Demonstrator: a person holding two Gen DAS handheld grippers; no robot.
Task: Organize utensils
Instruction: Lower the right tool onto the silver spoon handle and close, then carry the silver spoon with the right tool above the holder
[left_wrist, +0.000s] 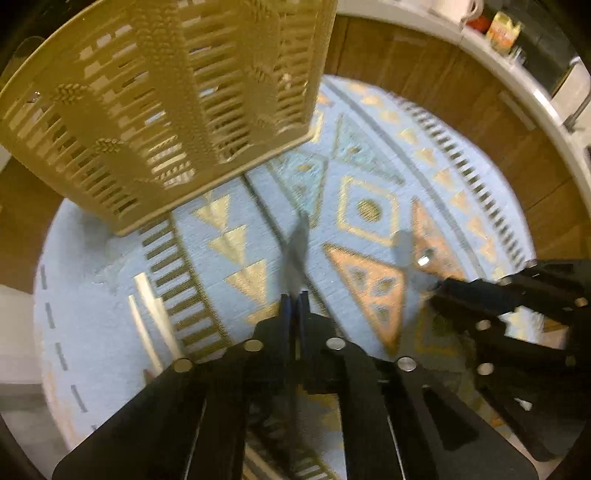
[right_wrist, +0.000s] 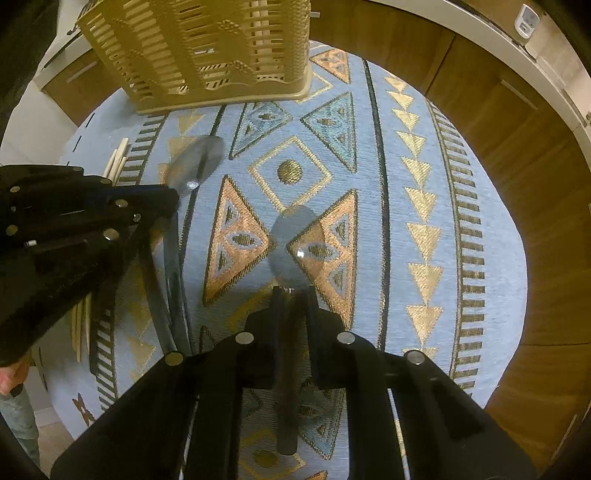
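Both spoons are only picked up, not yet stored: the left gripper (left_wrist: 294, 302) pinches one spoon (right_wrist: 197, 162) and the right gripper (right_wrist: 293, 295) pinches another spoon (right_wrist: 297, 247), both near the beige basket (right_wrist: 207, 48)

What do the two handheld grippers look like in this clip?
Both the left gripper and right gripper are matt black, built of flat angular plates joined by round silver bolts. The left one's fingers show blue inner faces. No cables visible.

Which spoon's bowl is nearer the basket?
The spoon in the left gripper; its bowl is close to the basket, while the right gripper's spoon is over the orange triangles.
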